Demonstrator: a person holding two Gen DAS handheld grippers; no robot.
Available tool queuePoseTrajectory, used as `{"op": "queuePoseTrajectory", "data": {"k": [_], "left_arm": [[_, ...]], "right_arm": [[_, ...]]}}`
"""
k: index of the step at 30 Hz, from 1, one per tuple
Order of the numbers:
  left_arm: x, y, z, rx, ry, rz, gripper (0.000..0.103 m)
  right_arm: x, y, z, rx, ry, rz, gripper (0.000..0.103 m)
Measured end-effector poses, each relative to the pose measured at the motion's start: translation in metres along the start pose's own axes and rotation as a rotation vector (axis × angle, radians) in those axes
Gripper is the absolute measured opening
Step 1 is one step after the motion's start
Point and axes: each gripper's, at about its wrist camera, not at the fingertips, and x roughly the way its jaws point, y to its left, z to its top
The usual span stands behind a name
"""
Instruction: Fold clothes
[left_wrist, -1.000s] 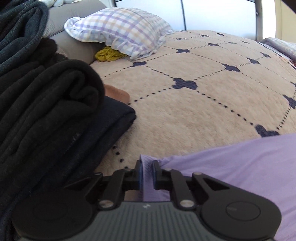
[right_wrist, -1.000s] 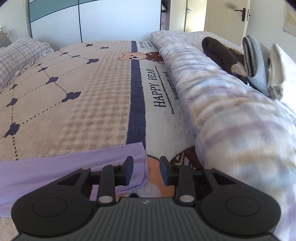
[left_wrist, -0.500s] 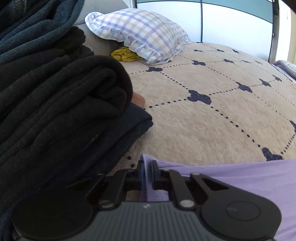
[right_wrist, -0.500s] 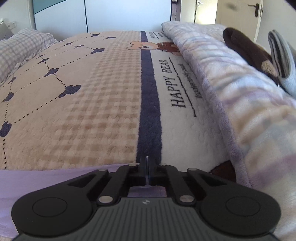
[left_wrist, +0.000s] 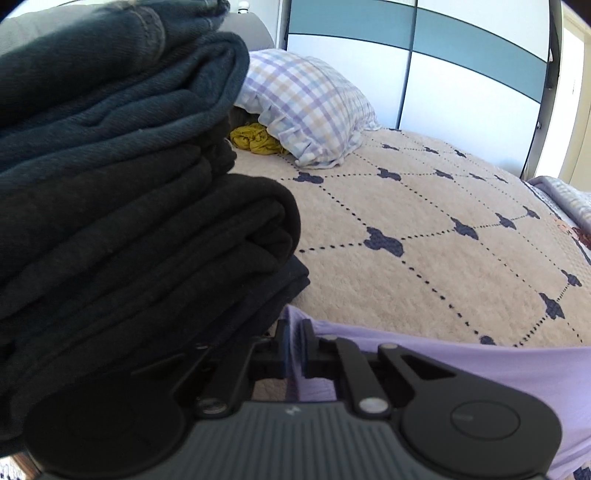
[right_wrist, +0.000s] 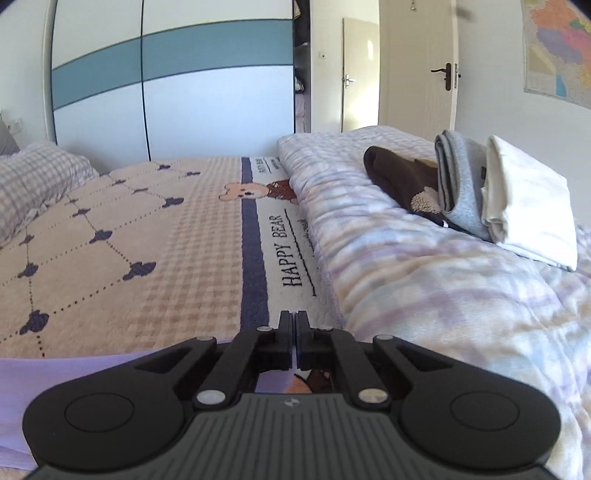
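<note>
My left gripper (left_wrist: 294, 332) has a ribbed grey body, two round black discs and black linkage arms with silver screws; its finger pads look blue-edged. My right gripper (right_wrist: 294, 325) matches; a small pale logo marks each body.

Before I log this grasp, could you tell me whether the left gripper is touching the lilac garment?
Touching: the left wrist view shows the left gripper shut on a corner of the lilac garment, cloth pinched between its fingers.

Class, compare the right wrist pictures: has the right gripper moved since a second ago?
Yes. The right gripper has closed on the purple cloth and risen: the wardrobe and door now show far more.
</note>
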Motion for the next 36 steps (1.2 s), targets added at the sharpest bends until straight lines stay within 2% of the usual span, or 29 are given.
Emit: {"op": "queuePoseTrajectory", "data": {"k": [3, 7, 13, 17, 26, 32, 36], "left_arm": [[-0.014, 0.006, -0.005, -0.006, -0.021, -0.016, 0.006], [-0.030, 0.015, -0.016, -0.005, -0.043, -0.031, 0.006], [-0.063, 0.026, -0.046, 0.004, -0.097, -0.064, 0.006], [-0.073, 0.035, -0.069, 0.009, -0.097, -0.076, 0.006], [-0.076, 0.060, -0.106, -0.048, -0.038, -0.091, 0.007], [-0.086, 0.075, -0.100, -0.096, -0.055, -0.103, 0.007], [-0.085, 0.084, -0.101, -0.139, -0.045, -0.108, 0.007]], "right_arm": [[-0.027, -0.009, -0.007, 0.061, -0.039, 0.020, 0.002], [-0.066, -0.019, -0.027, 0.102, -0.046, 0.042, 0.002], [-0.128, -0.034, -0.070, 0.152, -0.043, 0.036, 0.002], [-0.163, -0.045, -0.106, 0.186, -0.013, 0.022, 0.002], [-0.198, -0.056, -0.180, 0.223, 0.000, 0.020, 0.002], [-0.217, -0.061, -0.191, 0.302, -0.065, 0.027, 0.002], [-0.220, -0.063, -0.199, 0.298, -0.055, 0.034, 0.002]]}}
